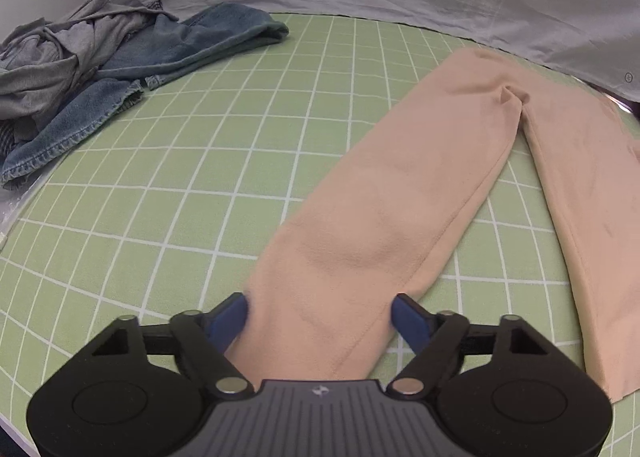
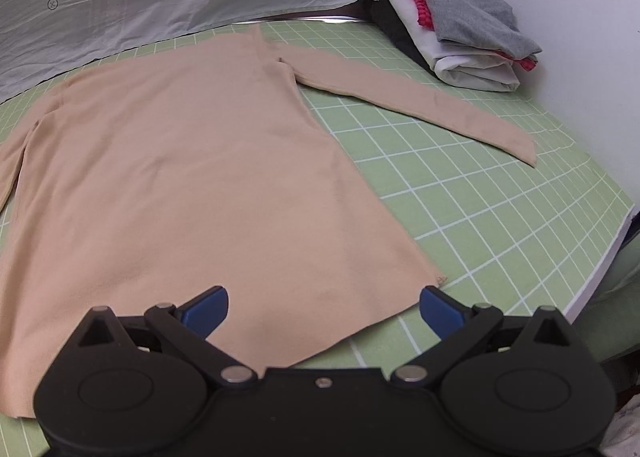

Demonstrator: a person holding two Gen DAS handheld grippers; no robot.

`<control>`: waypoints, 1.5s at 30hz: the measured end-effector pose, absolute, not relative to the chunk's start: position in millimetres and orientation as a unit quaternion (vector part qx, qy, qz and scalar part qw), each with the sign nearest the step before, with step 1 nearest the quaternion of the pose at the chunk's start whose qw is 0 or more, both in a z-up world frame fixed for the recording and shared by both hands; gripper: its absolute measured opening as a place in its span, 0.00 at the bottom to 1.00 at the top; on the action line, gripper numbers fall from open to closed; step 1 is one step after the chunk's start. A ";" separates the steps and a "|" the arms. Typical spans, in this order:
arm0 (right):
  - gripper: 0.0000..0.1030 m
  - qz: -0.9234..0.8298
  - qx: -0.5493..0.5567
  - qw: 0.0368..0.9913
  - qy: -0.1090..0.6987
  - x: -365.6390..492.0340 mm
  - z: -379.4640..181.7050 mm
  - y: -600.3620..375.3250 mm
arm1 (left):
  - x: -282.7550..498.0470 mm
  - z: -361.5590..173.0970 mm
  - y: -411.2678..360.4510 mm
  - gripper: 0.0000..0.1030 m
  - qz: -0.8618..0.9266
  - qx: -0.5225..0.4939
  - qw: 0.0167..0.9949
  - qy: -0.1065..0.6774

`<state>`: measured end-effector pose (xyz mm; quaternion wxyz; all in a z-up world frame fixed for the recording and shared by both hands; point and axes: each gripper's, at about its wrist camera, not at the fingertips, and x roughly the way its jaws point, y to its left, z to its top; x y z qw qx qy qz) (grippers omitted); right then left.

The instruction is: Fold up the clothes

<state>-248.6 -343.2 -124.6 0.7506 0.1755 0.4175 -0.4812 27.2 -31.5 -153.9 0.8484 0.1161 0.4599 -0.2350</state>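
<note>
Both tongs gape: left tongs (image 1: pixel 320 313) straddle the beige top's (image 2: pixel 192 161) sleeve, cuff hidden; right tongs (image 2: pixel 324 305) over its hem.

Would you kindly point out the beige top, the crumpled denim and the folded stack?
beige top (image 2: pixel 192 161), right wrist view, middle of its body
crumpled denim (image 1: pixel 192 45), left wrist view, upper blue fold
folded stack (image 2: pixel 472 17), right wrist view, grey garment on top

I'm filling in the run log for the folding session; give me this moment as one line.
garment: beige top flat on green mat | left tool: straddling sleeve | right tool: open over hem
</note>
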 end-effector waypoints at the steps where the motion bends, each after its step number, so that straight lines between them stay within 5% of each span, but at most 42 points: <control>1: 1.00 -0.480 0.172 0.751 0.419 -248.3 -124.6 -343.4 | 27.8 -152.5 -31.1 0.55 -0.233 0.111 0.851 0.458; 2: 1.00 -0.479 0.169 0.751 0.422 -247.7 -124.8 -343.9 | 28.5 -151.2 -30.5 0.50 -0.229 0.105 0.853 0.457; 4: 1.00 -0.473 0.166 0.755 0.424 -246.2 -125.3 -349.0 | 31.8 -148.6 -28.3 0.16 -0.220 0.073 0.854 0.466; 14: 1.00 -0.448 0.146 0.778 0.415 -259.8 -119.3 -400.2 | 18.0 -113.0 -77.6 0.13 -0.216 -0.020 0.865 0.453; 28: 1.00 -0.460 0.184 0.789 0.362 -292.6 -121.4 -532.5 | -15.1 -42.8 -317.3 0.14 -0.437 -0.042 0.803 0.404; 30: 1.00 -0.461 0.188 0.790 0.356 -291.6 -124.6 -546.3 | -26.8 -38.2 -348.7 0.21 -0.487 -0.022 0.776 0.400; 32: 1.00 -0.462 0.198 0.789 0.353 -289.9 -129.8 -559.4 | -32.7 -37.6 -362.3 0.44 -0.489 0.011 0.781 0.389; 33: 1.00 -0.461 0.206 0.788 0.353 -288.7 -133.6 -565.6 | -32.0 -38.6 -362.2 0.70 -0.469 0.024 0.794 0.385; 34: 1.00 -0.461 0.214 0.785 0.355 -286.5 -137.5 -571.0 | -29.9 -40.0 -359.0 0.84 -0.442 0.032 0.810 0.384; 45: 1.00 -0.358 0.188 0.834 0.375 -204.2 -149.1 -545.6 | 10.8 -118.8 -251.8 0.85 -0.141 0.070 0.857 0.491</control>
